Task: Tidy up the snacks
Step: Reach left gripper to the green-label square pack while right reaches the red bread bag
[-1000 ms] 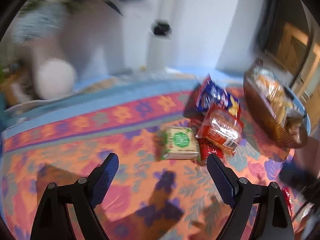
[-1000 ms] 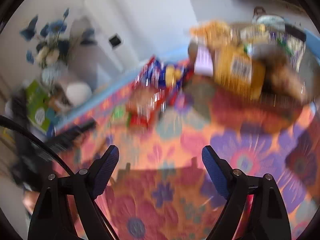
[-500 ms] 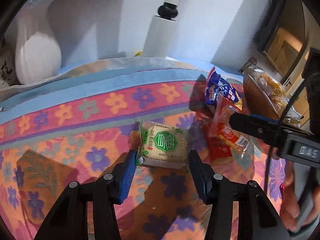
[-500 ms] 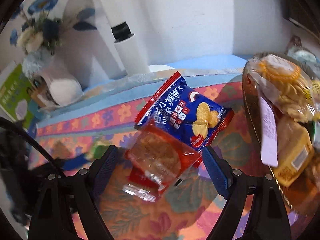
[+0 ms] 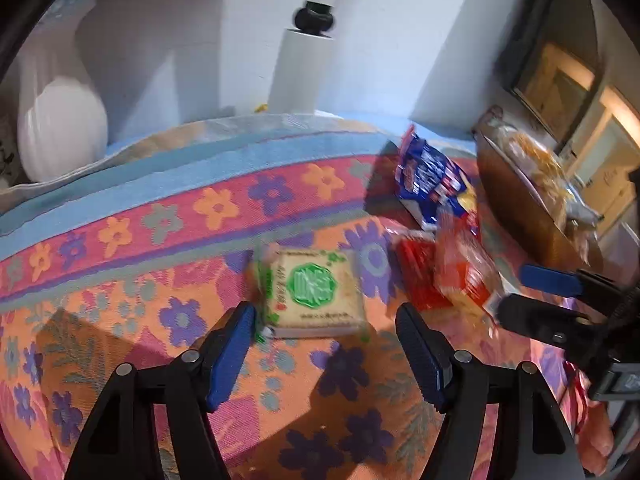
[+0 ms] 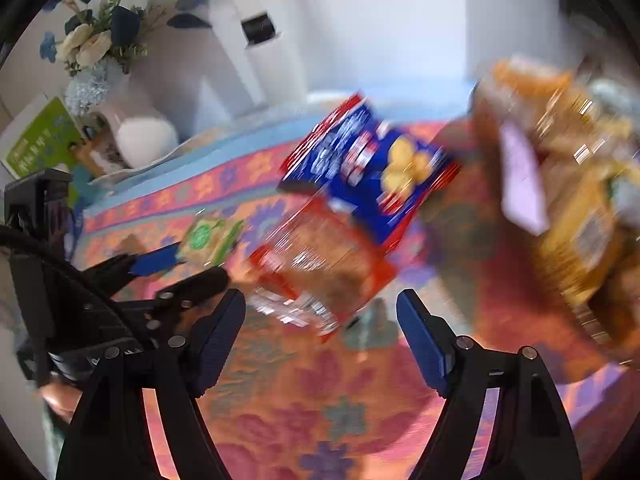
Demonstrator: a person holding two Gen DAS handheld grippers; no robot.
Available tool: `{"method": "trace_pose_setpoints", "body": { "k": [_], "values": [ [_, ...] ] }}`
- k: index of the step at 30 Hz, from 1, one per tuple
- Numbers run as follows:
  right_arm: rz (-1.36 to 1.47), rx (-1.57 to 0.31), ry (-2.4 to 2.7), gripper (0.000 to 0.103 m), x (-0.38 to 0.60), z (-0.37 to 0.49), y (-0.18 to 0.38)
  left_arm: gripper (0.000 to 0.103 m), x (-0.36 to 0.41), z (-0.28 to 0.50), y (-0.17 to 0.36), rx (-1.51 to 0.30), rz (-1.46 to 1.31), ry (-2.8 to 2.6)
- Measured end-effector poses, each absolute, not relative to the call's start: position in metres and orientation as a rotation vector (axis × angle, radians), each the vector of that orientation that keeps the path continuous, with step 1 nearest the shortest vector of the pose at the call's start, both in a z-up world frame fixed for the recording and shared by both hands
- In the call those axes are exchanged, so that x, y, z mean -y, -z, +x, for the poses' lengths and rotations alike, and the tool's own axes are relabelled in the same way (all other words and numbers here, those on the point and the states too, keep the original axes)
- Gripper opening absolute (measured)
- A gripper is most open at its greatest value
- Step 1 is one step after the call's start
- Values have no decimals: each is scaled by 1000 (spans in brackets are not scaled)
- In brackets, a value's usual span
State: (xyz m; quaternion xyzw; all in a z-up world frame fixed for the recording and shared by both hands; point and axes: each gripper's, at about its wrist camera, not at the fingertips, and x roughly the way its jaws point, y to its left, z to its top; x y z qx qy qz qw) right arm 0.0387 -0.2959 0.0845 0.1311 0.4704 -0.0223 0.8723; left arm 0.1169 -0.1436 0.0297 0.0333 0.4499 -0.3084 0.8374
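The left gripper (image 5: 325,334) hangs just short of the green-labelled cracker packet (image 5: 314,294) lying flat on the flowered bench cloth (image 5: 168,220), its jaws opening and clear of the packet. The right gripper (image 6: 320,324) has jaws closing, still apart, around the near end of the red snack packet (image 6: 320,268), without visible contact. The blue biscuit bag (image 6: 368,176) lies behind, beside the brown basket (image 5: 516,196) of snacks.

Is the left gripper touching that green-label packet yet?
Cannot tell. In the left wrist view the left gripper is opening around the packet; one pad looks near its corner, blurred.
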Motion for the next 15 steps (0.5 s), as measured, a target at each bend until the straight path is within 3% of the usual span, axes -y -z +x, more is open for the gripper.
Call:
{"method": "trace_pose_setpoints", "body": {
  "k": [4,15],
  "values": [
    [217,-945,8,83,287,37,-95,51,139,120,-29,-948,55,631],
    [60,-938,27,82,275,63,-68,50,126,131,-28,-979,-49,672]
  ]
}}
